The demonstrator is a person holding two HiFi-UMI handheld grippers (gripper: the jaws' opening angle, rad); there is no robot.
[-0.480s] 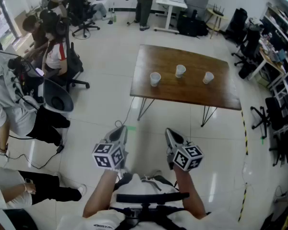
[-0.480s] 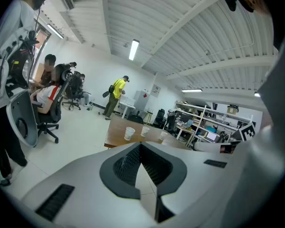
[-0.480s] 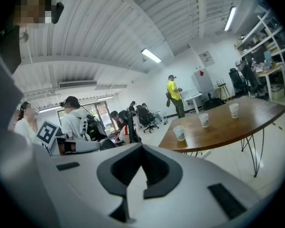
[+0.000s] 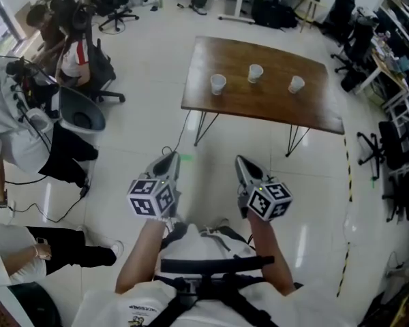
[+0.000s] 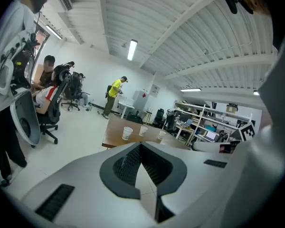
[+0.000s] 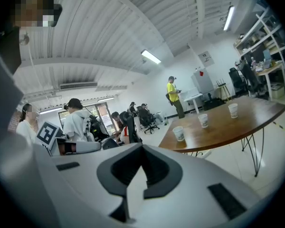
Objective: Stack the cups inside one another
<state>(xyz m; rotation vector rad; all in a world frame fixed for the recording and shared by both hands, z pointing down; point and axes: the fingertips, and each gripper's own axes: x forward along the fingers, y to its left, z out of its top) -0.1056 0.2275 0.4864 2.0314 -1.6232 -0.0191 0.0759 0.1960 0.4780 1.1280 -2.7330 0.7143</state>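
Three white paper cups stand apart in a row on the brown wooden table (image 4: 259, 106): a left cup (image 4: 218, 83), a middle cup (image 4: 255, 73) and a right cup (image 4: 296, 84). The table is well ahead of me across open floor. My left gripper (image 4: 172, 157) and right gripper (image 4: 242, 161) are held side by side in front of my body, far short of the table, both shut and empty. The left gripper view looks past its closed jaws (image 5: 140, 145) to the cups (image 5: 127, 132). In the right gripper view the cups (image 6: 178, 133) stand beyond the closed jaws (image 6: 142, 146).
White tiled floor lies between me and the table. People sit on office chairs (image 4: 82, 63) at the left, and a person (image 4: 13, 135) stands close by at the left. Shelves and chairs (image 4: 395, 142) line the right, with a striped floor tape (image 4: 347, 182).
The table and cups sit higher and slightly larger in the head view, so I have come a little closer. Both grippers keep the same pose and stay shut.
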